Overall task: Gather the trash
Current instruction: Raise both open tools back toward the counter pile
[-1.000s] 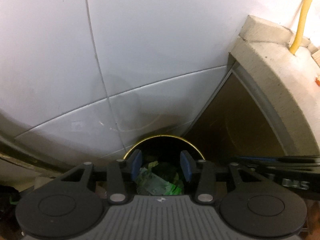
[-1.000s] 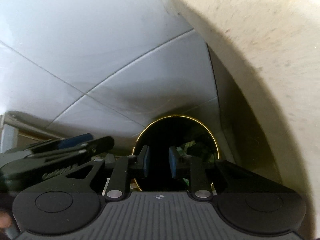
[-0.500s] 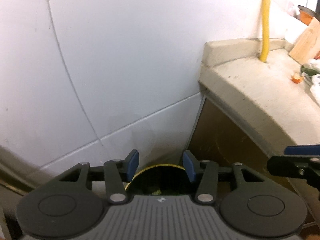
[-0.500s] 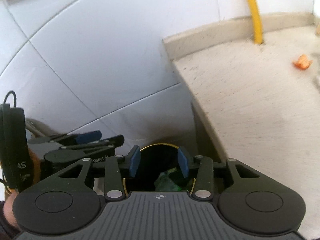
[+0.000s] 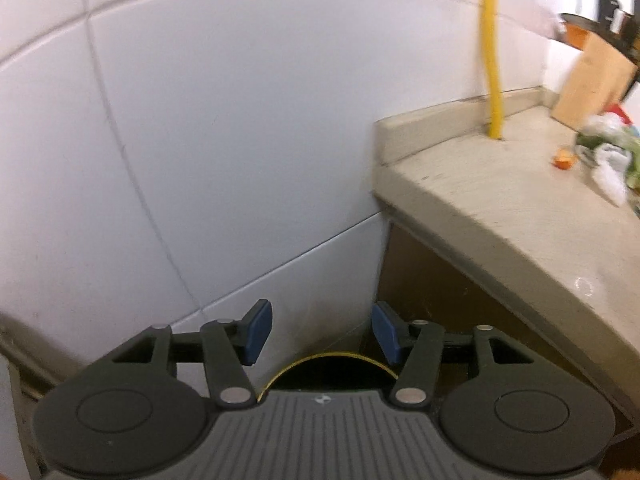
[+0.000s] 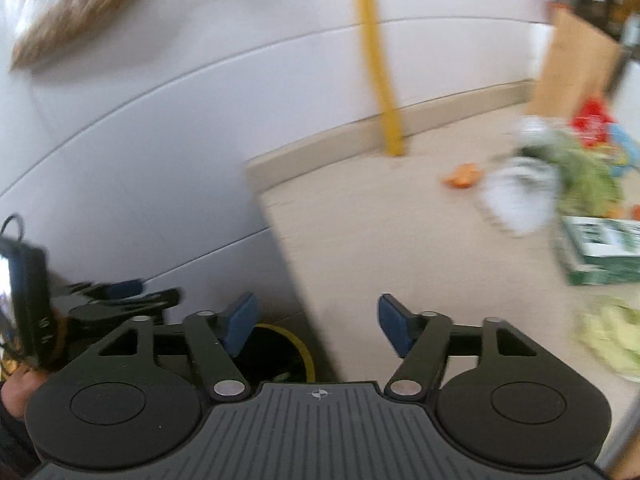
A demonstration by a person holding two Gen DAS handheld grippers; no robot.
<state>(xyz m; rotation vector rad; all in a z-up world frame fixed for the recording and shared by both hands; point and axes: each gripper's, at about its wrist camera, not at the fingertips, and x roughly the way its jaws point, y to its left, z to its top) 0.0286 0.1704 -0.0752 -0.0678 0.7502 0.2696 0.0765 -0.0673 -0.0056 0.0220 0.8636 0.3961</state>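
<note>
1. Compared with a second ago, both cameras have risen away from the bin: then the dark opening with green waste filled the space between the fingers, now only an arc of its yellow rim shows low in each view, and the table top has come into sight.
2. The left tool (image 5: 322,332) stands wide apart, its blue pads holding nothing and touching nothing; the gap is broader than a second ago.
3. The right tool (image 6: 316,324) is likewise spread wide and carries nothing, where a second ago its pads were close together.
4. The bin (image 5: 328,370) sits just below the left tool, against the tiled wall (image 5: 240,140) and beside the table's dark side; from the right wrist the bin (image 6: 280,352) shows under the left pad, with a little green inside.
5. The left tool also appears at the left edge of the right wrist view, blurred.
6. On the table (image 6: 380,248), further off, lies the trash: a small orange scrap (image 6: 462,175), crumpled white wrapping (image 6: 516,196), green leafy waste (image 6: 580,176), a green-and-white carton (image 6: 600,254), all blurred.
7. A yellow pipe (image 6: 378,60) rises at the table's back edge, and a wooden board (image 6: 568,68) leans on the wall.
</note>
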